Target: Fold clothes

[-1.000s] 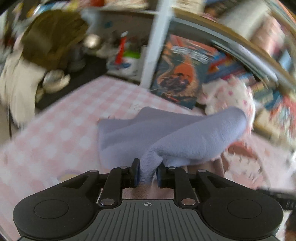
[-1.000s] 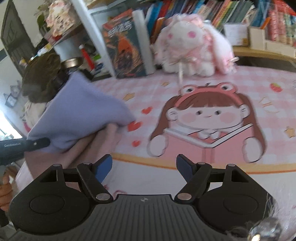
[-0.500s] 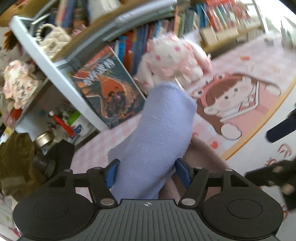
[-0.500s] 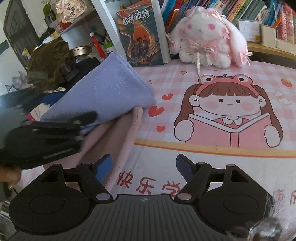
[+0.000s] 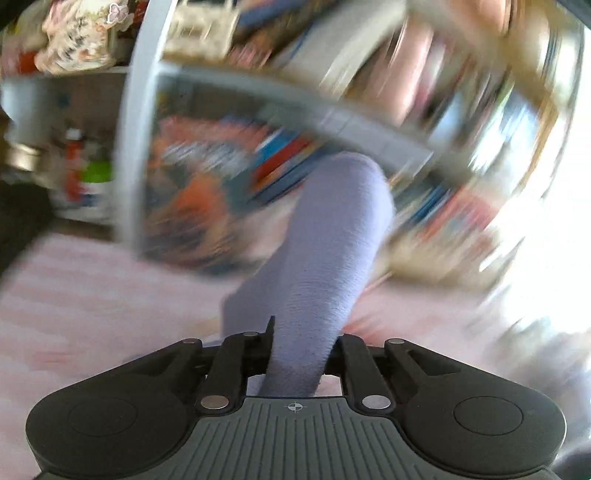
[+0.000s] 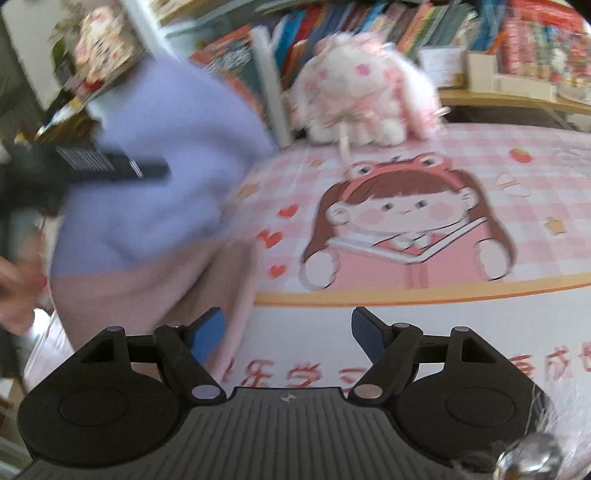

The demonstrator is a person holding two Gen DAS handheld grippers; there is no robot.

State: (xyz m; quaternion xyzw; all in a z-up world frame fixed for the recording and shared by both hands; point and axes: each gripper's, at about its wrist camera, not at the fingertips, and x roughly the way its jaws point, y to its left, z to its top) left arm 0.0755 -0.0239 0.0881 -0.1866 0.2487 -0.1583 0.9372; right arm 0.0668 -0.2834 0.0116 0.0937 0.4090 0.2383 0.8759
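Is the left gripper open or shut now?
Shut. The left gripper pinches the purple cloth, which rises bunched straight out from between its jaws.

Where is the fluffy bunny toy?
In the right wrist view, the bunny toy sits at the back of the pink mat, before the books.

The lavender cloth looks soft and napped, a matt fleece (its fibres show where the left view is sharp). Under it the pink garment seems equally matt. The printed table cover looks smooth, the plush rabbit fluffy.
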